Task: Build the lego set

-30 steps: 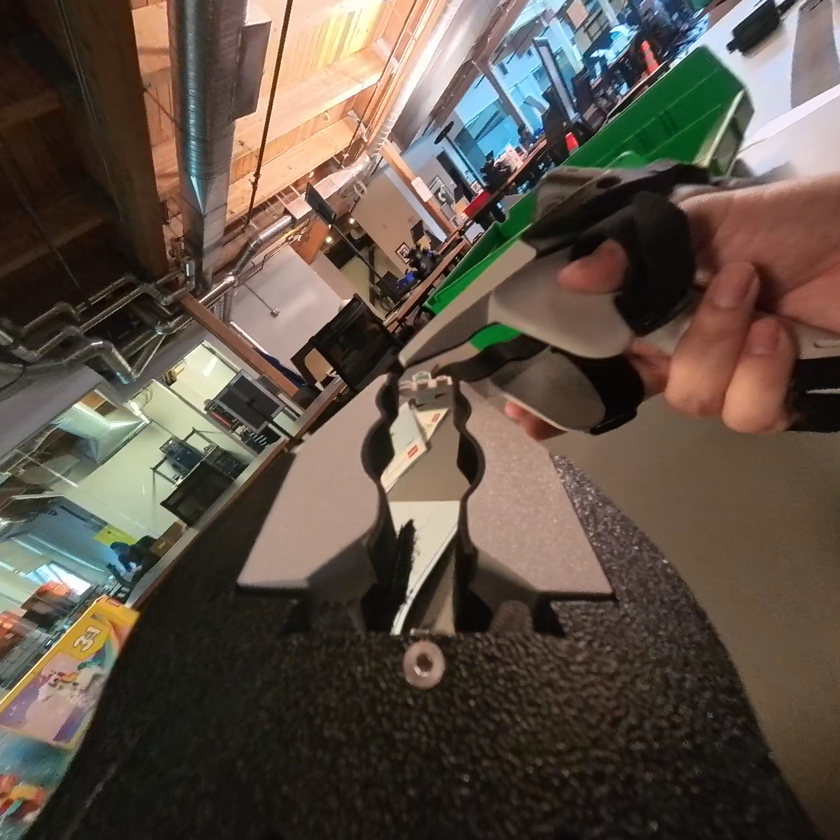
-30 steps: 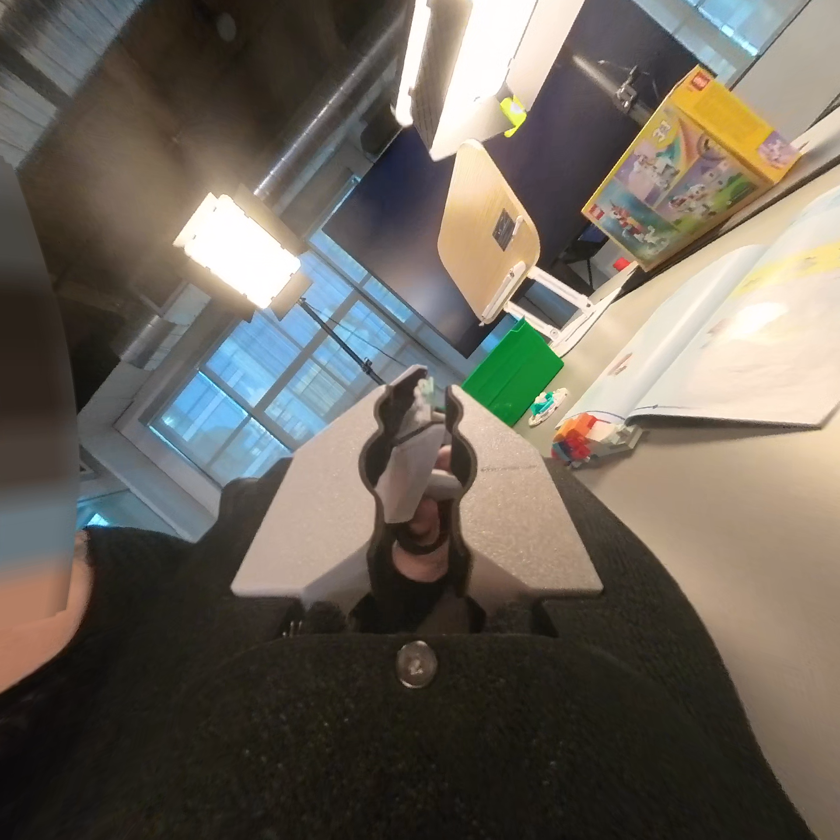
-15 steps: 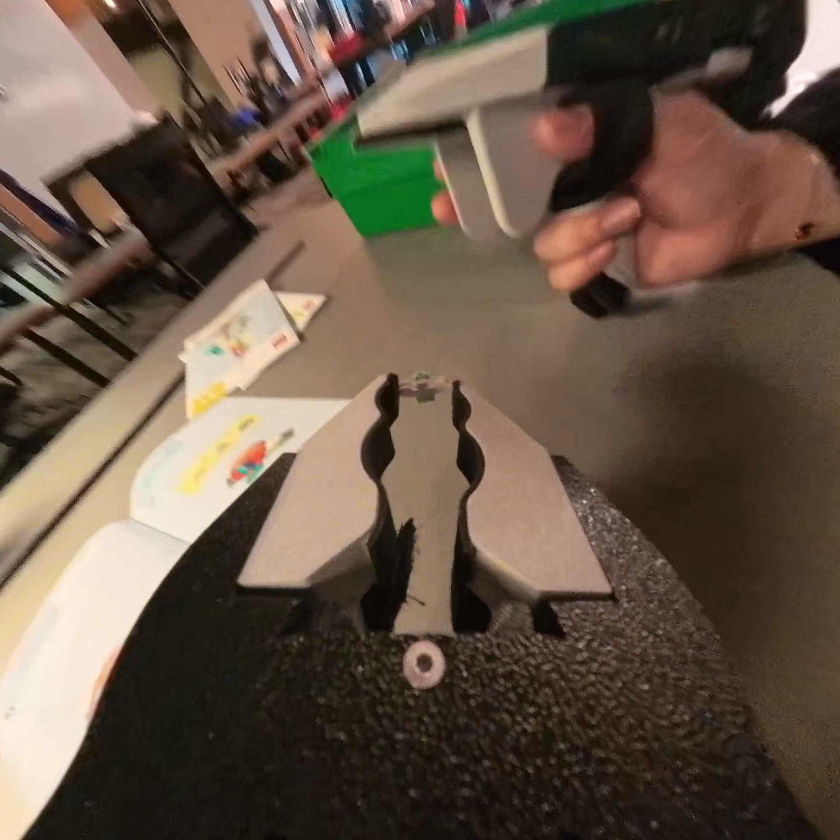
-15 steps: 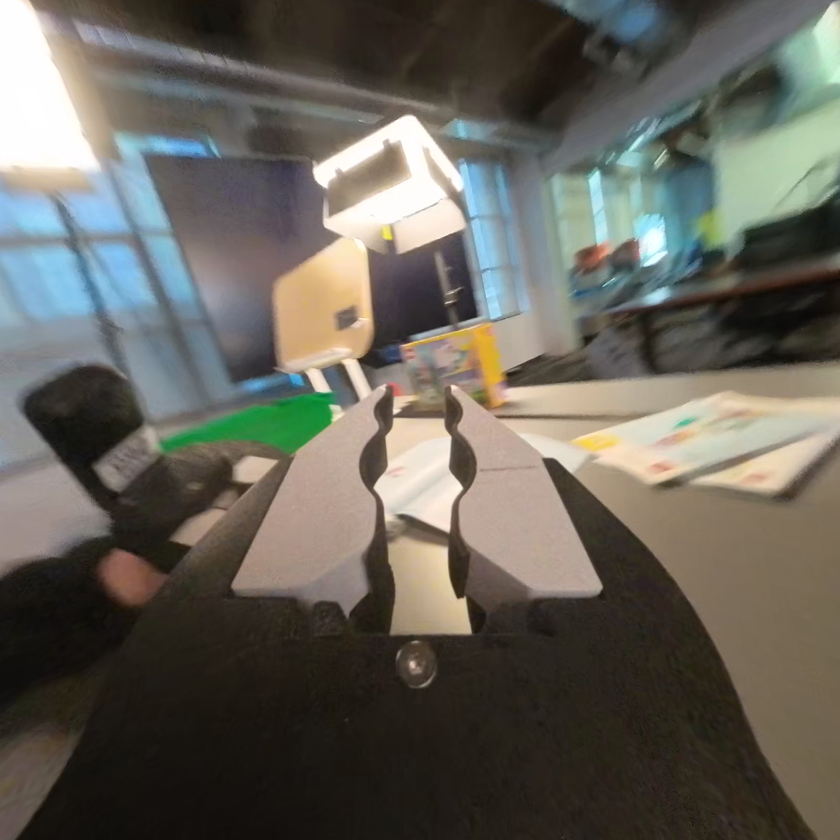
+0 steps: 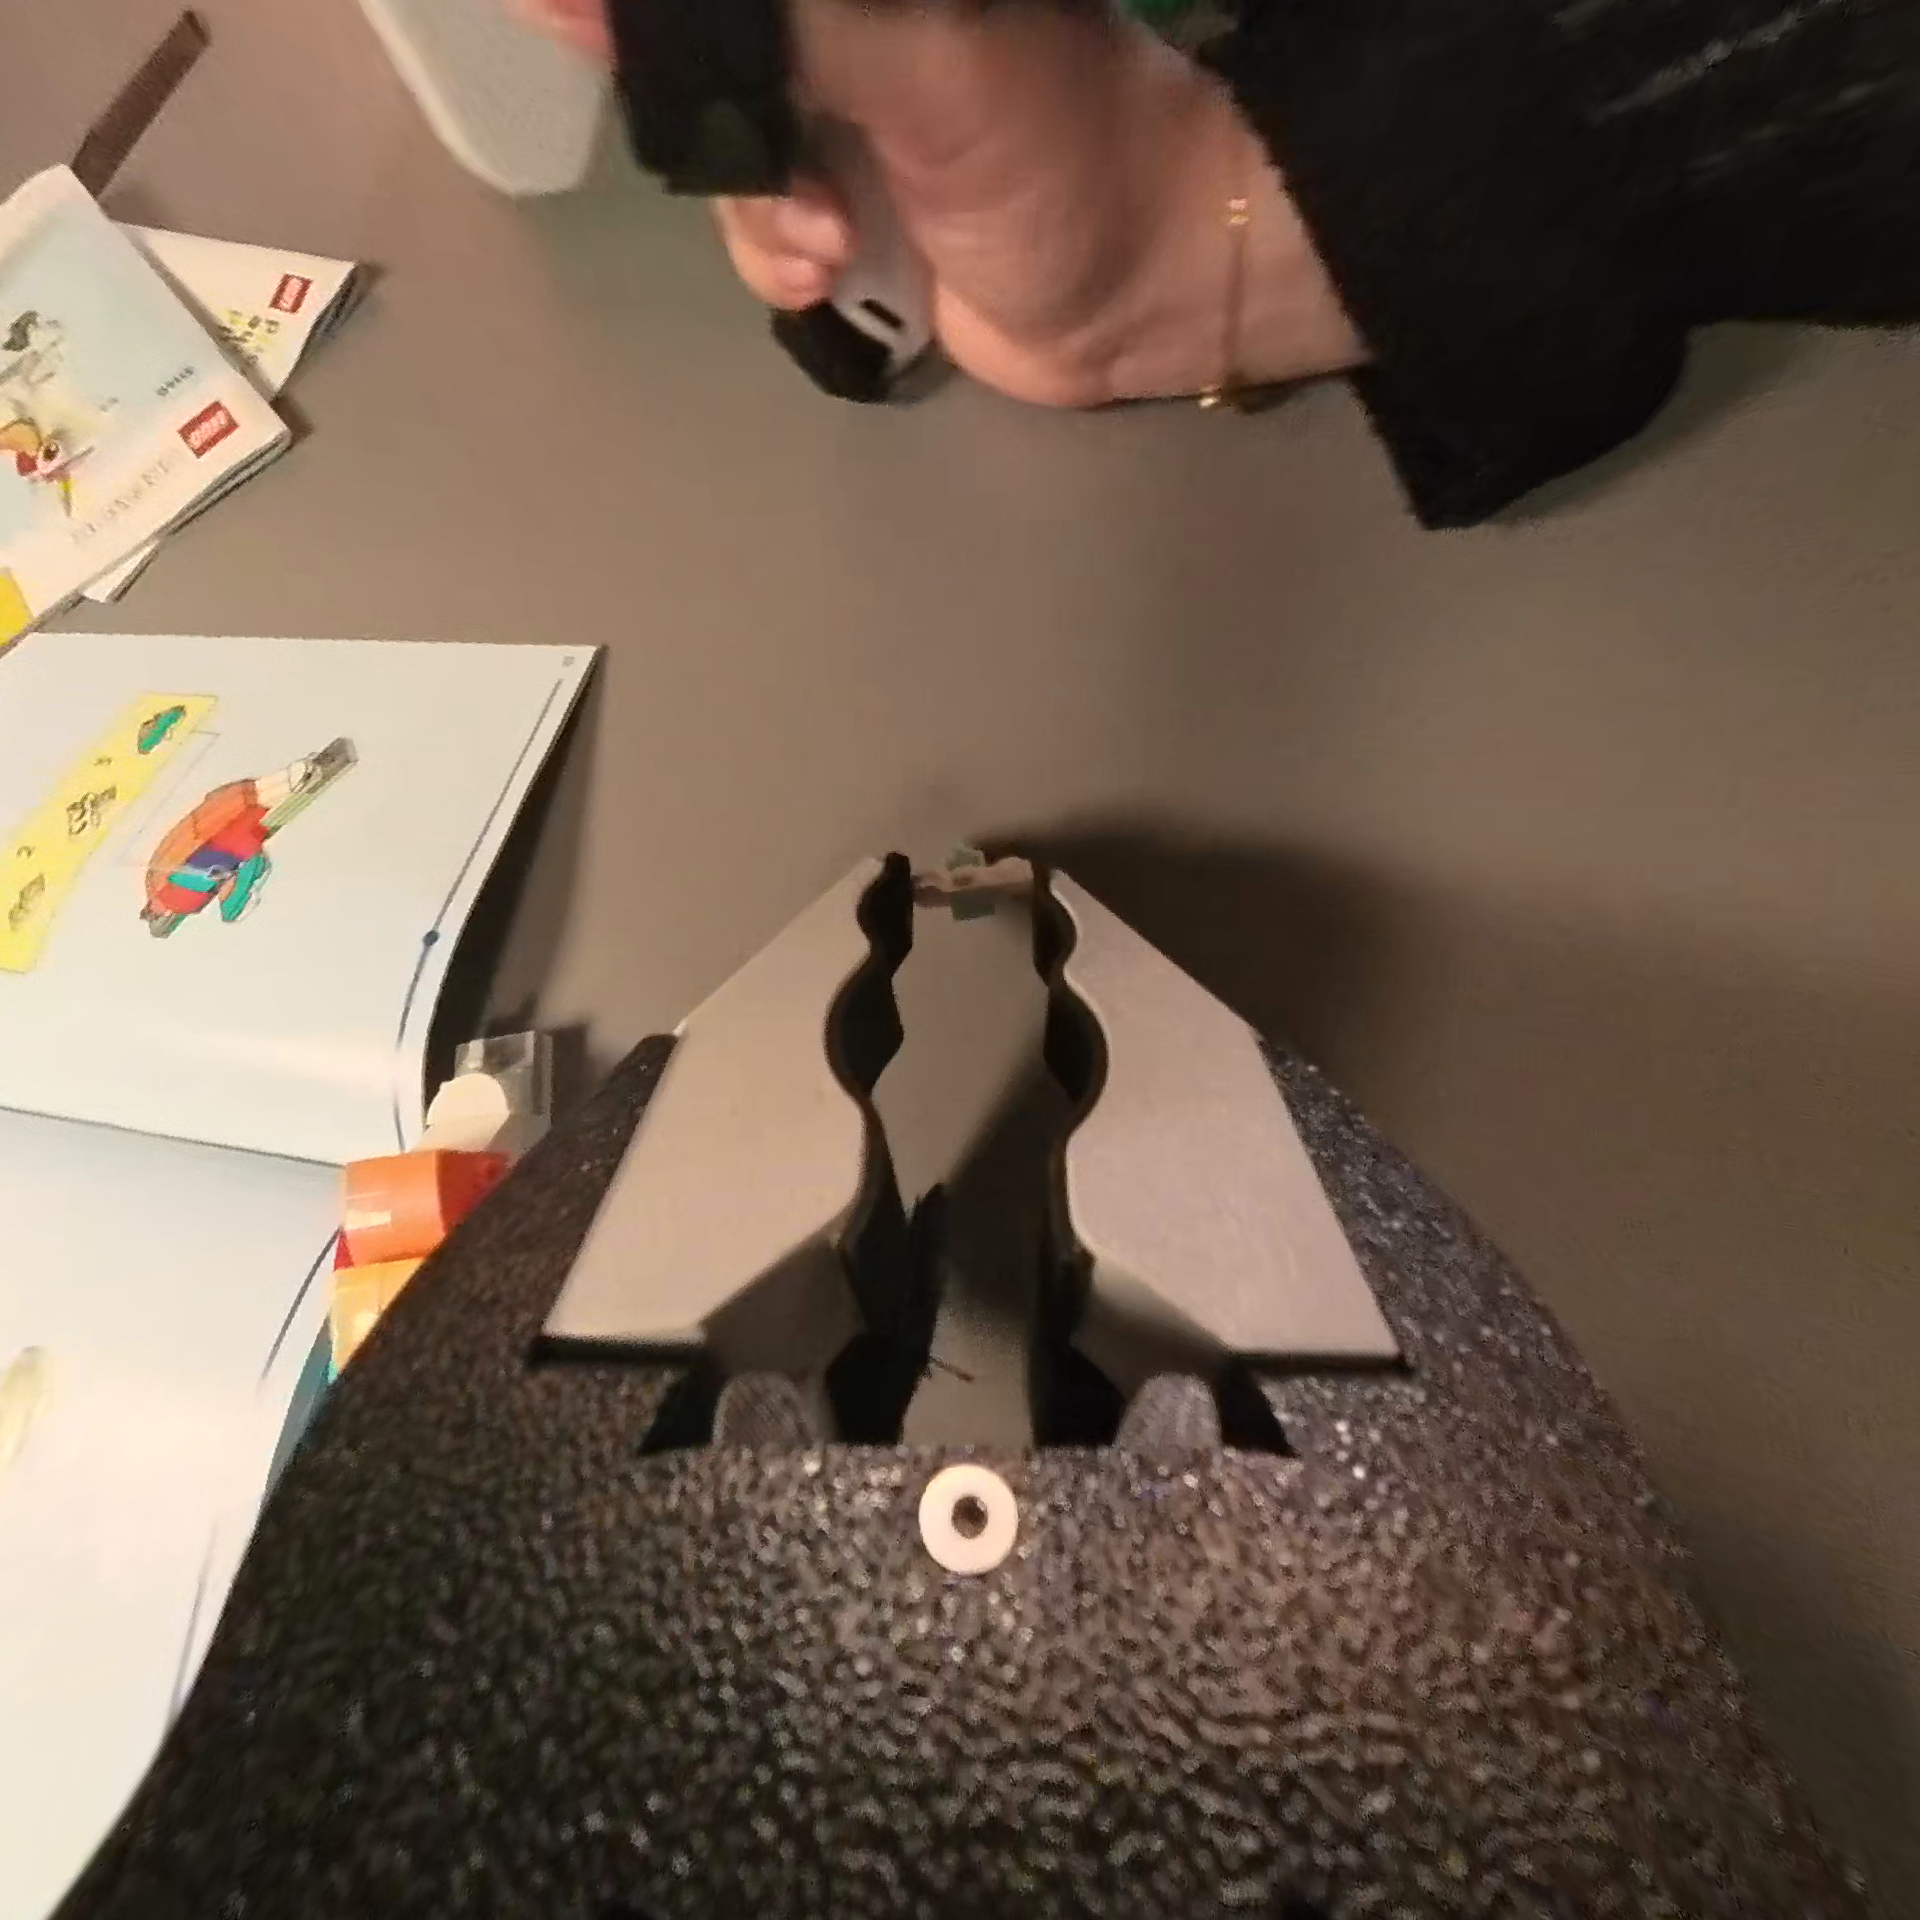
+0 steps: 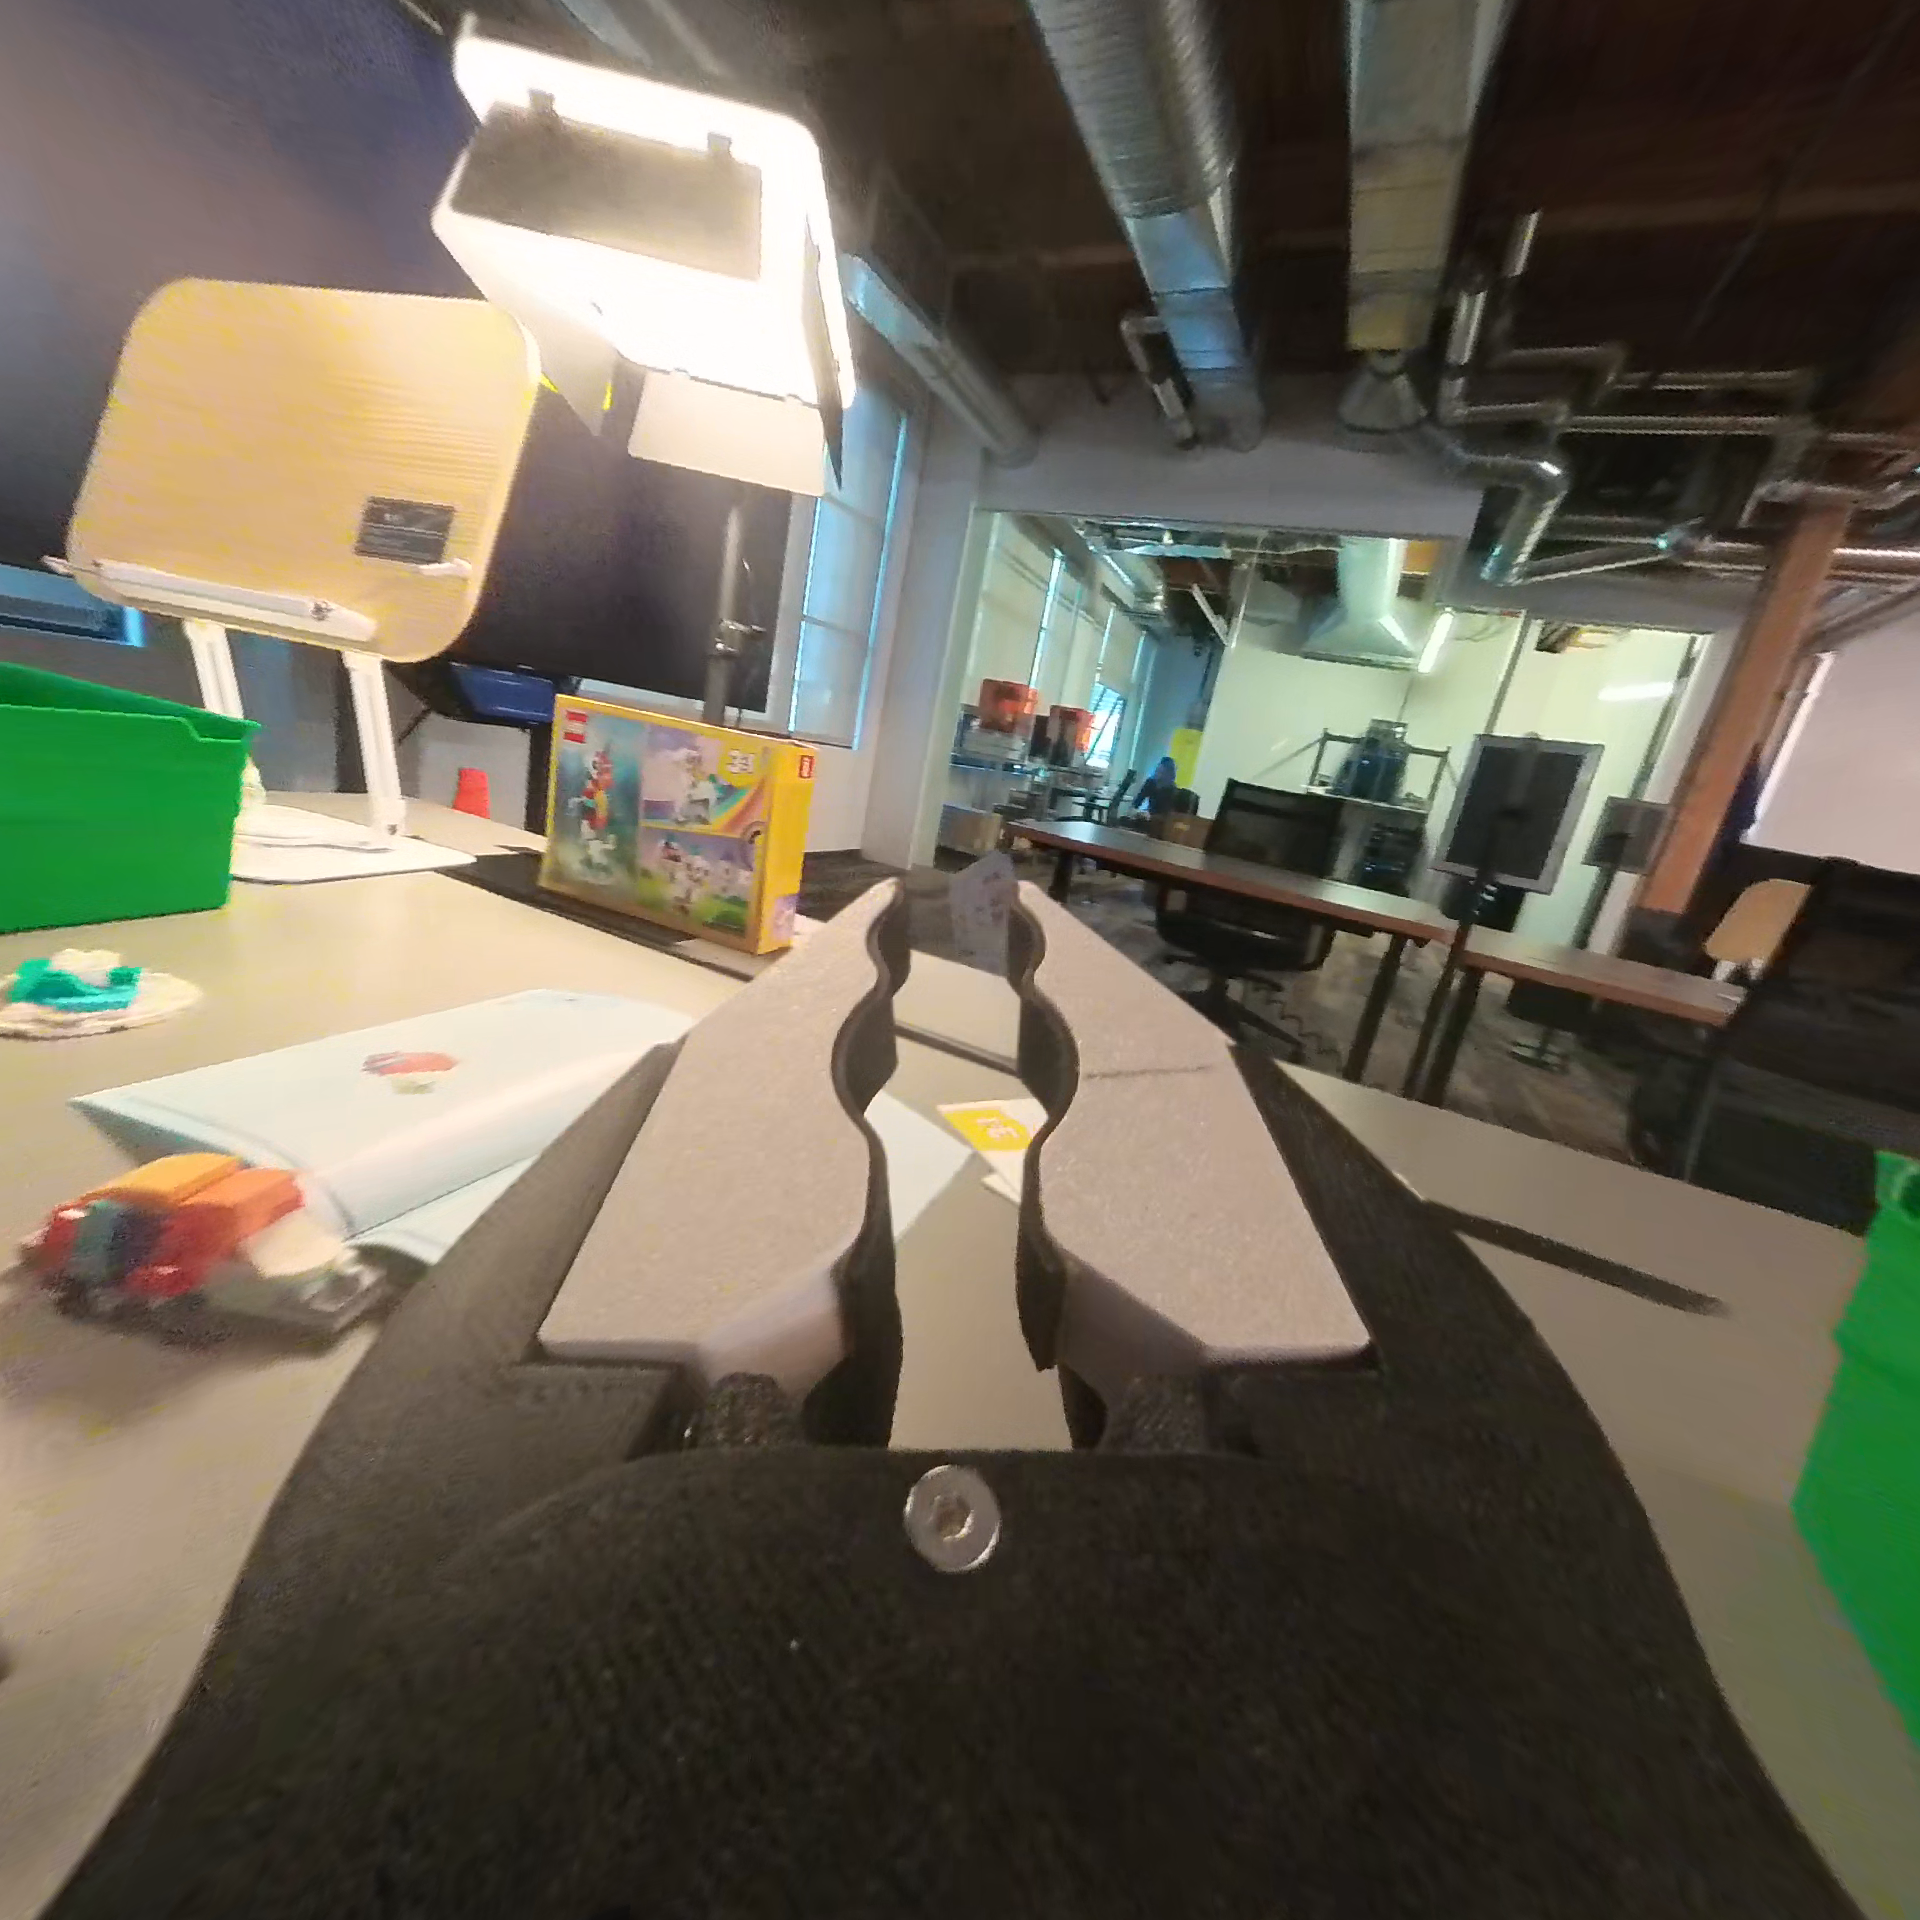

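One tiny grey-and-teal lego piece [image 5: 961, 883] pinched in left gripper [image 5: 968, 885] jaws | right gripper [image 6: 958, 896] jaws parted, empty | orange-red model [image 6: 177, 1236] beside open booklet [image 6: 416, 1101].

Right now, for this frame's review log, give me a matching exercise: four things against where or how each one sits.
Things:
1. small grey and teal piece
2. yellow set box
3. part-built orange and red model
4. left-hand green bin

Places or states:
A. upright at the table's far edge, under the lit lamp
B. pinched between the left gripper fingertips, near the tabletop
C. at the far left, beside a white stand
D. against the open instruction booklet

Pairs: 1-B, 2-A, 3-D, 4-C
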The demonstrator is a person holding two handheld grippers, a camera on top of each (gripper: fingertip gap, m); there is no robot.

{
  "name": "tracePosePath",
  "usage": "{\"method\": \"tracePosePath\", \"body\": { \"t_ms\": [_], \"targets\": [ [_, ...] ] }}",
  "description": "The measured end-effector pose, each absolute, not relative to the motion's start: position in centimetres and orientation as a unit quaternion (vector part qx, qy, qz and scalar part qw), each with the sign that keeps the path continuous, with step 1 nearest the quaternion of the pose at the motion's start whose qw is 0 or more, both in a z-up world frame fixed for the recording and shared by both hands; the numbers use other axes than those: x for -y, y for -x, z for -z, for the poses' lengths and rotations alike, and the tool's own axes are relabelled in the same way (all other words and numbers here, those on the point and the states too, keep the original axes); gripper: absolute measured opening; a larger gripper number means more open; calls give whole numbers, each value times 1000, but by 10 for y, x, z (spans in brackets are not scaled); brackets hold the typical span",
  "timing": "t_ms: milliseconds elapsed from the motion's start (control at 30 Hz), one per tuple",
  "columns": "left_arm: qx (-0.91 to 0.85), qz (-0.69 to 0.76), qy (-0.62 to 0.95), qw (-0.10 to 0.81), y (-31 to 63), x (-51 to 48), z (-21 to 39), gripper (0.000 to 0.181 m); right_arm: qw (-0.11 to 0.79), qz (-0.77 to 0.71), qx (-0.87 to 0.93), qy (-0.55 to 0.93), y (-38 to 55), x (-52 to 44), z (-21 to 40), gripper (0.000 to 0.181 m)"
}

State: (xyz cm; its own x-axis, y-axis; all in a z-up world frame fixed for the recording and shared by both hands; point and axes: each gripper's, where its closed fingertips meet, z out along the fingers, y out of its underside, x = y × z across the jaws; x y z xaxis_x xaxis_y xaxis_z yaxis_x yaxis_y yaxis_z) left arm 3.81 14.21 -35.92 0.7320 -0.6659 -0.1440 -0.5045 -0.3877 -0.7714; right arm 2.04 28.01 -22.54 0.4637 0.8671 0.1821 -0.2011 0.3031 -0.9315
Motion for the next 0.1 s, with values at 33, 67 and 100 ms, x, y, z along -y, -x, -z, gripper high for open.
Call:
{"method": "tracePosePath", "body": {
  "t_ms": [33,67,100],
  "targets": [
    [-358,95,826,424,-40,-141,359,22,725,-365,362,459,-16,-284,225,16],
    [-362,100,825,422,-42,-140,360,22,727,-361,362,458,-12,-286,225,16],
    [-363,105,825,420,-43,-139,360,22,729,-358,363,457,-8,-289,225,16]
  ]
}}
